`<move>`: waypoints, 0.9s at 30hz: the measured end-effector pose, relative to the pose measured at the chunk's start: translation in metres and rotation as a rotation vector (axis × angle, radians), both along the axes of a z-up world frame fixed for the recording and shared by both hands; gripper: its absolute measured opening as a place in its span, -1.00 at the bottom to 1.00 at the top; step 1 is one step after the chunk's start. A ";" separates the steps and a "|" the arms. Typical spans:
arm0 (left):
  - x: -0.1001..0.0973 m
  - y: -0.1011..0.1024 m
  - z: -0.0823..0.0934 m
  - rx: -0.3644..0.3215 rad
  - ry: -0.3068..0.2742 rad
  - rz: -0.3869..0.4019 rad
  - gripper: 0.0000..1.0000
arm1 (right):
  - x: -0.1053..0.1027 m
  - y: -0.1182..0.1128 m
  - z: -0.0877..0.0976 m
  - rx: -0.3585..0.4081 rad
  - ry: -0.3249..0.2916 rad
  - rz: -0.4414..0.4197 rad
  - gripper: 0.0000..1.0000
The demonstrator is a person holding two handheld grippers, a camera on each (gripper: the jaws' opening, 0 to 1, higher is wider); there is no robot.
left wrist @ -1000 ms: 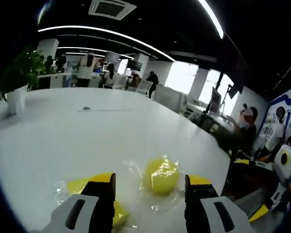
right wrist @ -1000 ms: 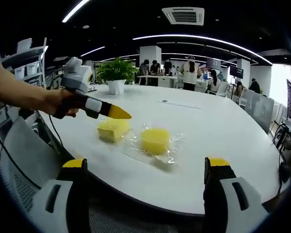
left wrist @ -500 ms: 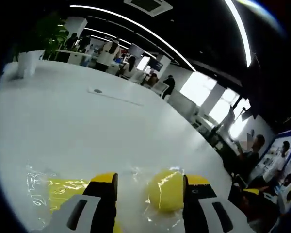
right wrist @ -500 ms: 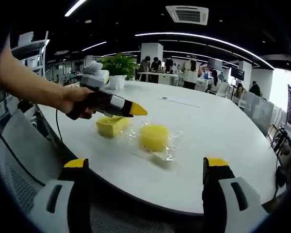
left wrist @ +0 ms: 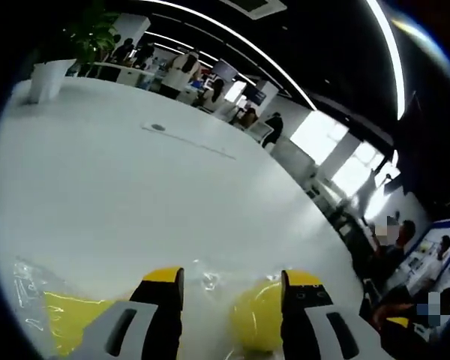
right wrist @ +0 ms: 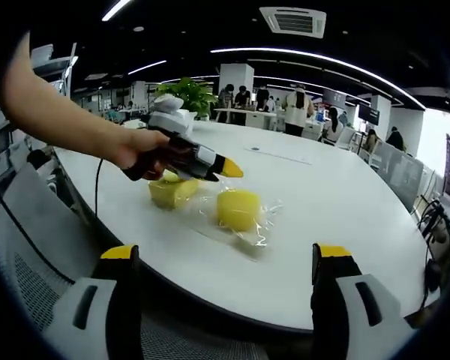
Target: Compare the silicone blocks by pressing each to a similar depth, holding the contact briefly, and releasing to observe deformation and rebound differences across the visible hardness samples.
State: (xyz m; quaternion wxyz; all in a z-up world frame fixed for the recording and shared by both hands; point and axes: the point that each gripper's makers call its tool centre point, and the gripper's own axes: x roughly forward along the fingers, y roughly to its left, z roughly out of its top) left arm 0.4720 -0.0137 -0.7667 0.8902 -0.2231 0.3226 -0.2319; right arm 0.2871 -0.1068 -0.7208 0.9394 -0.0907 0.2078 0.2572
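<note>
Hovering left gripper (right wrist: pixel 229 168) above blocks (right wrist: pixel 238 209)

left tool (right wrist: pixel 229 168) held out in hand (right wrist: pixel 146 152), right tool (right wrist: pixel 223 277) jaws wide apart

Matt yellow silicone blocks (right wrist: pixel 238 209) lie in crinkly glossy clear plastic wrap (right wrist: pixel 261 234) on a smooth white table (right wrist: pixel 337 202)

Two yellow silicone blocks in clear wrap, mid-frame right gripper view: squarish block (right wrist: pixel 172 191) left, rounded block (right wrist: pixel 238 209) right, near each other, lying flat.
</note>
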 end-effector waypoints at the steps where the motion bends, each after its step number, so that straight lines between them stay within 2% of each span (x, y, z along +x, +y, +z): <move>1: 0.001 0.000 -0.001 -0.003 0.007 0.006 0.00 | 0.000 0.000 0.000 -0.001 0.001 0.001 0.77; 4: 0.004 0.000 -0.001 -0.002 0.000 0.014 -0.10 | -0.001 0.000 -0.003 -0.020 0.006 0.006 0.74; 6: 0.007 -0.001 -0.001 -0.039 0.010 0.024 -0.17 | -0.001 0.000 -0.003 -0.025 0.005 0.007 0.74; 13: 0.011 -0.003 -0.004 -0.064 0.040 0.040 -0.26 | 0.000 0.000 -0.003 -0.021 0.005 0.007 0.73; 15: 0.009 -0.003 -0.007 -0.054 0.061 0.028 -0.34 | 0.000 0.000 -0.003 -0.020 0.003 0.005 0.73; 18: 0.006 -0.004 -0.013 0.011 0.063 -0.017 -0.43 | 0.000 0.000 -0.003 -0.021 0.002 0.006 0.72; 22: 0.009 -0.006 -0.014 -0.005 0.068 0.001 -0.44 | 0.000 -0.001 -0.002 -0.020 0.001 0.005 0.72; 27: 0.012 -0.008 -0.019 0.010 0.076 0.005 -0.54 | -0.001 -0.001 -0.003 -0.021 0.001 0.005 0.72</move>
